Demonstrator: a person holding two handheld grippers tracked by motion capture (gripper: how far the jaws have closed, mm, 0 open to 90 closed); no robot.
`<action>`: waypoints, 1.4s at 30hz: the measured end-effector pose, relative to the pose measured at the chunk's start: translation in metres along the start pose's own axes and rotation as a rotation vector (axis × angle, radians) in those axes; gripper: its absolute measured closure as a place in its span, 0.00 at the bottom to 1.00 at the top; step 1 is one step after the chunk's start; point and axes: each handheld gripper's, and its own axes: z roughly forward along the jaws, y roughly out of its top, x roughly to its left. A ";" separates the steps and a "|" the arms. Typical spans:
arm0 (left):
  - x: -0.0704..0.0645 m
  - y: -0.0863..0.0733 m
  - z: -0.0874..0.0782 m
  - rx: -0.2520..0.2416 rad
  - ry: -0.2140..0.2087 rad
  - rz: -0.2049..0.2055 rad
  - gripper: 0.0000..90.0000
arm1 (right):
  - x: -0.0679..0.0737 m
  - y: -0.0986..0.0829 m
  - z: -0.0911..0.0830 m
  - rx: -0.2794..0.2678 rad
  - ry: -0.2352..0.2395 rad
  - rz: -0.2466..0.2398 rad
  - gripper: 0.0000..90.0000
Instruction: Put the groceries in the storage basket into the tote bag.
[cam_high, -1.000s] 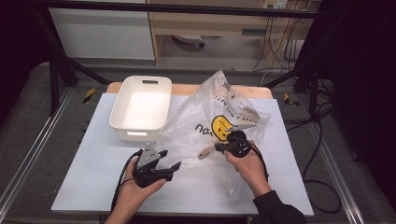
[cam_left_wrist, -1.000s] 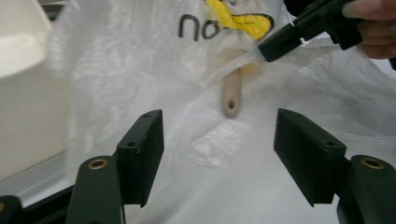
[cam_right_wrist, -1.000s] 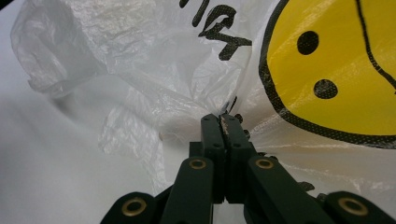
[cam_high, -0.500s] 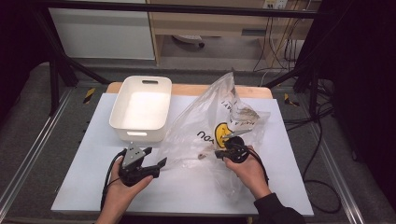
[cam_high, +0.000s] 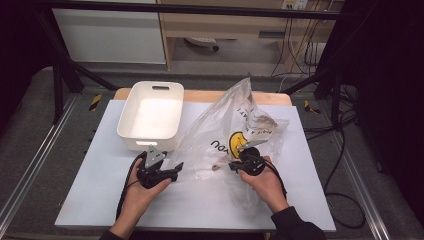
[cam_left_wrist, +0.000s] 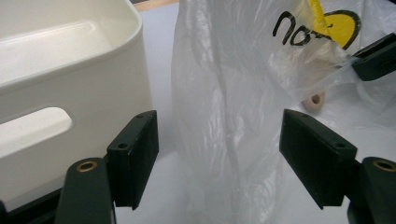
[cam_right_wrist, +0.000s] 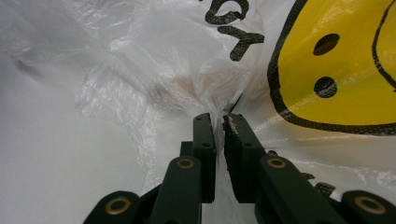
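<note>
A clear plastic bag (cam_high: 235, 125) with a yellow smiley face (cam_high: 239, 141) and black lettering stands crumpled on the white table (cam_high: 95, 200). My right gripper (cam_high: 235, 166) is shut on a fold of the bag (cam_right_wrist: 177, 70), its jaws pinching the film. My left gripper (cam_high: 177, 167) stands open beside the bag's left edge, with bag film (cam_left_wrist: 219, 107) between its wide-apart jaws, untouched. A small beige ring-shaped piece (cam_high: 216, 168) lies inside the bag; the same beige piece (cam_left_wrist: 314, 101) shows through the film in the left gripper view.
A white plastic bin (cam_high: 150, 116) with a handle slot stands at the back left, close to my left gripper; its wall (cam_left_wrist: 70, 93) is just left of the jaws. Cables trail from both grippers. The table's front edge lies near the person's forearms.
The left gripper has moved right, back toward the bag's edge. The bag's top has risen and shifted while the right gripper stayed shut on it.
</note>
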 end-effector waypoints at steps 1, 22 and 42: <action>0.001 0.000 0.001 0.000 0.001 -0.002 0.31 | 0.000 0.000 0.000 -0.009 -0.004 -0.002 0.89; 0.012 0.005 0.005 -0.021 0.032 -0.023 0.31 | 0.004 -0.001 -0.041 -0.304 -0.105 -0.008 0.08; 0.009 0.007 0.019 0.019 0.020 -0.042 0.41 | -0.014 -0.055 -0.085 -0.322 -0.194 0.059 0.07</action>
